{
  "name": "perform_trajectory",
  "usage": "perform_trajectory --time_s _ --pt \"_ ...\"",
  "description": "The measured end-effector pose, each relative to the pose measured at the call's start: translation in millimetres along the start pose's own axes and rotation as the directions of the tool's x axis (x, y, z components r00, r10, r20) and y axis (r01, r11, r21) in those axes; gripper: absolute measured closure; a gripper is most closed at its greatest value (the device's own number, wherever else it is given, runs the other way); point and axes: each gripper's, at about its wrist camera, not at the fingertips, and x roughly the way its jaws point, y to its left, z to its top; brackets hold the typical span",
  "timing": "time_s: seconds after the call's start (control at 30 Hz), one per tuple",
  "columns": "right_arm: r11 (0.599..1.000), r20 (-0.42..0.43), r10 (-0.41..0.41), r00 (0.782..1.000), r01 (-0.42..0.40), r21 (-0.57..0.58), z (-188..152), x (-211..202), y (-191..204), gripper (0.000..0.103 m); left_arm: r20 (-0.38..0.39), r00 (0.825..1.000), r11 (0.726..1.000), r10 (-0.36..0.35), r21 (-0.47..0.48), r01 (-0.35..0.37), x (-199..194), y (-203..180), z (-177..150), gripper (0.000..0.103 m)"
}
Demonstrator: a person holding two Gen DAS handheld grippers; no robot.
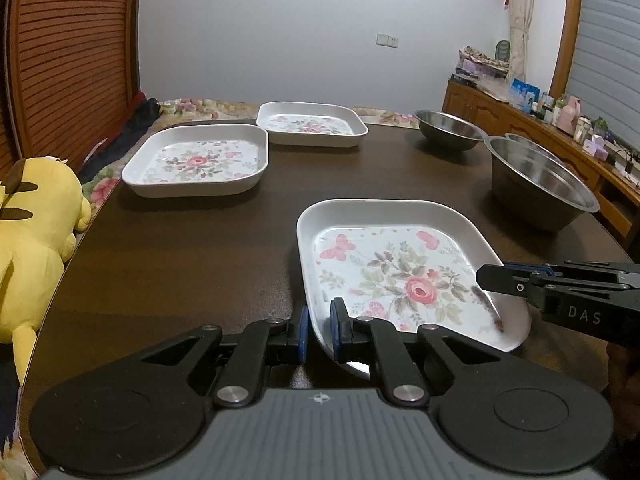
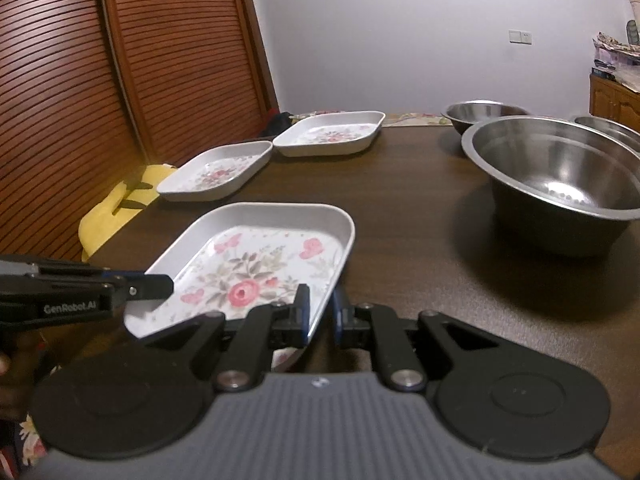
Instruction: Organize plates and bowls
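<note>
The near floral plate (image 1: 400,272) was clamped at opposite rims by your left gripper (image 1: 319,334) and right gripper (image 2: 320,316), unstacked; two plates and three bowls beyond it remained.

I'm seeing a dark wood-grain tabletop (image 1: 180,264) with a smooth, low satin sheen. The nearest floral plate (image 1: 384,216) looks like glossy white plastic or melamine, printed roses under a shiny coat; I can't tell which material for sure. The two far plates (image 1: 196,160) (image 1: 312,122) carry the same slick finish. Big bowl (image 2: 560,176) on my right camera is brushed metal, bright and reflective inside, duller outside. My left claw (image 1: 319,330) shows matt black plastic arms, blue pads, shiny metal rivets. Right claw (image 2: 321,312) matches, above a ribbed grey body. The yellow plush toy (image 1: 36,240) is soft fuzzy cloth. Slatted door (image 2: 80,80) reads as polished reddish wood.
</note>
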Motion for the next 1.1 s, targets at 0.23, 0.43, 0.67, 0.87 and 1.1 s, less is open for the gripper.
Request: perform_trajectory --time_s 0.23,0.43,0.67,0.87,1.1 --pt "1.000 0.007 0.002 1.000 -0.002 -0.007 -1.7 -0.1 -1.2 0.089 0.001 1.000 1.000 0.007 0.012 -0.007 0.5 -1.2 1.4 0.091" --pt "1.000 0.009 0.000 1.000 0.000 -0.018 -2.5 -0.2 -1.1 0.089 0.004 1.000 1.000 0.009 0.008 -0.009 0.0 -0.4 2.1 0.090" --pt "1.000 0.034 0.001 0.999 -0.001 -0.008 1.5 -5.7 -3.4 0.089 0.026 1.000 1.000 0.015 -0.002 -0.015 -8.6 4.9 10.3 0.084" --pt "1.000 0.082 0.004 0.997 -0.004 0.000 15.6 -19.3 -7.3 0.088 0.060 0.998 1.000 0.019 0.004 -0.020 -18.6 8.7 24.3 0.062" --pt "1.000 0.137 0.013 0.990 -0.013 -0.004 36.9 -32.4 -9.0 0.063 0.094 0.994 0.998 0.052 0.022 -0.055 -25.4 10.8 40.0 0.015"
